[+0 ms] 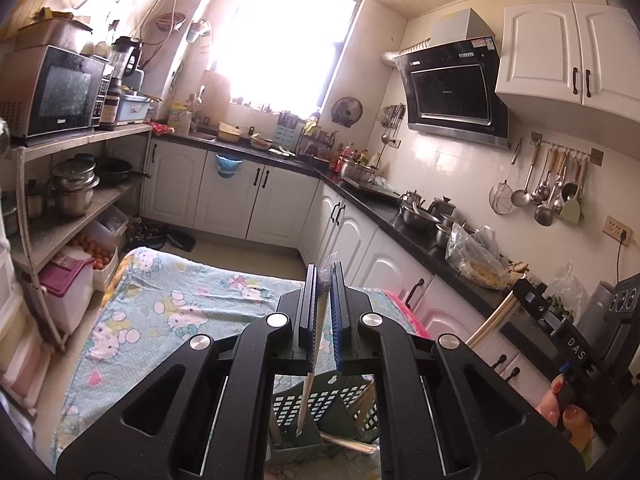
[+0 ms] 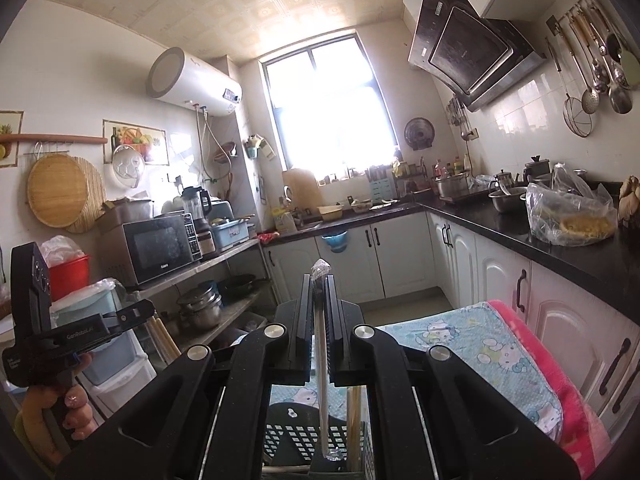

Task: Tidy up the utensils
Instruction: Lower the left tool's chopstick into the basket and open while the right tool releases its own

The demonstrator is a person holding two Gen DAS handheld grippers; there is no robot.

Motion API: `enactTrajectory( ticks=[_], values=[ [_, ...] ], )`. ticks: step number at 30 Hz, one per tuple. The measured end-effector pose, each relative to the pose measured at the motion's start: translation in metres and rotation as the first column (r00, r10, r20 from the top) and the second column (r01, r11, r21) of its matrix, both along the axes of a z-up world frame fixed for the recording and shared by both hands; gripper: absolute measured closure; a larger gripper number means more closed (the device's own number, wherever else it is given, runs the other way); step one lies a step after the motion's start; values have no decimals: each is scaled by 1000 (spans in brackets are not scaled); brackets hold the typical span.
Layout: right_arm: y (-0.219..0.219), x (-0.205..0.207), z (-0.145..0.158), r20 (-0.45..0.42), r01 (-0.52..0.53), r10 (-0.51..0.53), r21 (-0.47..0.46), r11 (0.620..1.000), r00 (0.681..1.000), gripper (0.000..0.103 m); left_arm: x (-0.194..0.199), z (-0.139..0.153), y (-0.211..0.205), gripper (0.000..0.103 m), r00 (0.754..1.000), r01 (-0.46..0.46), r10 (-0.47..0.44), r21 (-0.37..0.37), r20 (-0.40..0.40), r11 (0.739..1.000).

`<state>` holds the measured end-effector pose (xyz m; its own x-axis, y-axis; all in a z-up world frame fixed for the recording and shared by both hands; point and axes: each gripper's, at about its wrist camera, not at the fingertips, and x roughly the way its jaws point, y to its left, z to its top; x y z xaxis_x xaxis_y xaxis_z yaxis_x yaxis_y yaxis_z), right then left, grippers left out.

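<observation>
My left gripper (image 1: pixel 324 276) is shut on a slim pale utensil in a clear wrapper (image 1: pixel 310 364). The utensil hangs steeply, its lower tip over a dark green slotted utensil basket (image 1: pixel 320 404) on the table. My right gripper (image 2: pixel 319 280) is shut on a similar long wrapped utensil (image 2: pixel 323 384), whose lower end reaches into the same basket (image 2: pixel 296 436). Wooden chopsticks (image 2: pixel 354 416) stand in the basket beside it. Each view shows the other gripper off to the side: the right one (image 1: pixel 532 300) with pale sticks (image 1: pixel 492 320), the left one (image 2: pixel 136 314) with pale sticks (image 2: pixel 162 338).
The table wears a light blue cartoon-cat cloth (image 1: pixel 180 300) with a pink edge (image 2: pixel 560 380). A metal rack with a microwave (image 1: pixel 60 92) and pots stands on one side, white cabinets under a black counter (image 2: pixel 520 240) on the other. A hand (image 1: pixel 564 416) grips the right handle.
</observation>
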<state>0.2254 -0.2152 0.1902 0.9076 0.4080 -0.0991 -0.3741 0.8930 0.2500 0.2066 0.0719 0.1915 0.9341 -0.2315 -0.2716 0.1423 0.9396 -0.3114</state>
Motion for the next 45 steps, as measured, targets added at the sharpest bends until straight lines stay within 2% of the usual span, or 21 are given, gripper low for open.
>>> enactTrajectory(
  ticks=[16, 28, 40, 42, 44, 45],
  values=[
    [21, 14, -38, -53, 0, -2, -31, 1000, 999, 97, 22, -54, -4, 99, 996, -4, 4, 2, -85, 1000],
    [32, 30, -69, -114, 14, -20, -53, 998, 993, 97, 25, -77, -10, 99, 993, -9, 15, 53, -115, 999],
    [32, 33, -89, -185, 9, -19, -57, 998, 982, 97, 26, -88, -13, 99, 991, -21, 32, 90, -131, 996],
    [31, 32, -92, -198, 6, -17, -58, 998, 980, 94, 25, -88, -13, 99, 991, -20, 32, 91, -133, 996],
    [30, 31, -94, -211, 1, -12, -56, 998, 977, 85, 24, -89, -13, 99, 990, -21, 33, 91, -136, 996],
    [30, 30, -94, -213, 1, -12, -56, 998, 977, 84, 24, -90, -13, 99, 990, -20, 33, 92, -137, 996]
  ],
)
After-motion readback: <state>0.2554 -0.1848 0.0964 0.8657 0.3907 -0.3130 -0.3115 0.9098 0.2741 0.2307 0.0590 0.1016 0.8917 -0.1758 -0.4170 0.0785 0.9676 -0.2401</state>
